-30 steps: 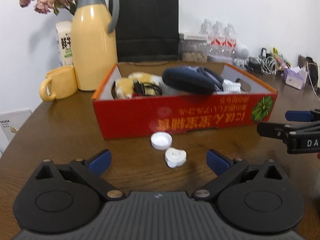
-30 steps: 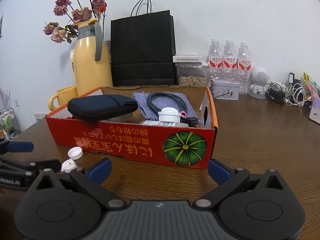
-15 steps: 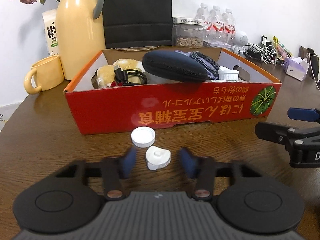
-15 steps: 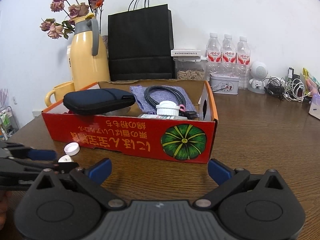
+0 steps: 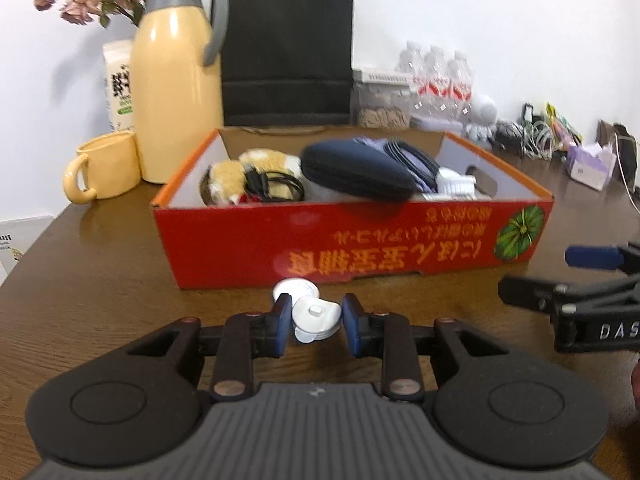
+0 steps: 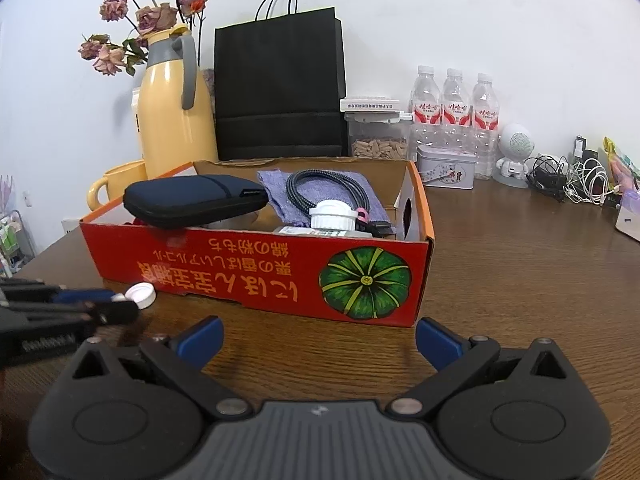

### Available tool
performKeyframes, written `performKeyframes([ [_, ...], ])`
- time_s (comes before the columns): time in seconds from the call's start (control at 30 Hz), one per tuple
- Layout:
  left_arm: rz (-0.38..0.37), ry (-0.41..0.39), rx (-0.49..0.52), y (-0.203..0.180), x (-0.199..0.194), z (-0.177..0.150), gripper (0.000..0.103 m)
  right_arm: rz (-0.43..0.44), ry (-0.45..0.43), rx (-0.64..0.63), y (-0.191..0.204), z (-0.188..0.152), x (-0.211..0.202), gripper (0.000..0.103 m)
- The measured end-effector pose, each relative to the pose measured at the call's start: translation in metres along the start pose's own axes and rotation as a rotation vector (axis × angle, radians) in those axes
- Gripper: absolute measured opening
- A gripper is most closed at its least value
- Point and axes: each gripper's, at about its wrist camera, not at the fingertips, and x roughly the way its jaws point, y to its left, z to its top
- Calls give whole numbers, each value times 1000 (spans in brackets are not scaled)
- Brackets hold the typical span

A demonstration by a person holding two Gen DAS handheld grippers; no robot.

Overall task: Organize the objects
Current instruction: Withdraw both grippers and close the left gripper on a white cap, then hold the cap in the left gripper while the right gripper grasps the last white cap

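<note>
Now-closed left gripper [image 5: 313, 319] on white cap [image 5: 316, 315], 2nd cap [image 5: 295, 289] & red box [image 5: 360, 240] just behind; right gripper [image 6: 319, 338] wide open, empty.

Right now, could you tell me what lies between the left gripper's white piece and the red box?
In the left wrist view, a round white cap lies between the white piece, clamped by the left gripper, and the red box.

We see a small white cap-like piece [image 5: 316, 316] with a square nub on top, tilted and held between the blue pads of the left gripper [image 5: 314, 318], just above the brown surface [image 5: 100, 280]. Just behind it a round white lid [image 5: 294, 289] lies flat on the surface, close to the front wall of the red cardboard box [image 5: 248, 248], which holds a dark zip case [image 5: 356, 174], cables and a plush toy.
</note>
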Motion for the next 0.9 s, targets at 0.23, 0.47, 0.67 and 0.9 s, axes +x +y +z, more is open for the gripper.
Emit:
performKeyframes([
  [0.23, 34, -54, -37, 18, -10, 3, 28, -13, -3, -6, 2, -1, 1, 102],
  [0.47, 95, -67, -61, 47, -12, 3, 28, -9, -13, -17, 13, -2, 1, 102],
  [0.67, 137, -68, -89, 76, -16, 1, 28, 35, -17, -31, 40, 2, 4, 101],
  [0.9, 153, -62, -125, 104, -21, -1, 28, 100, 27, -51, 78, 7, 20, 84],
])
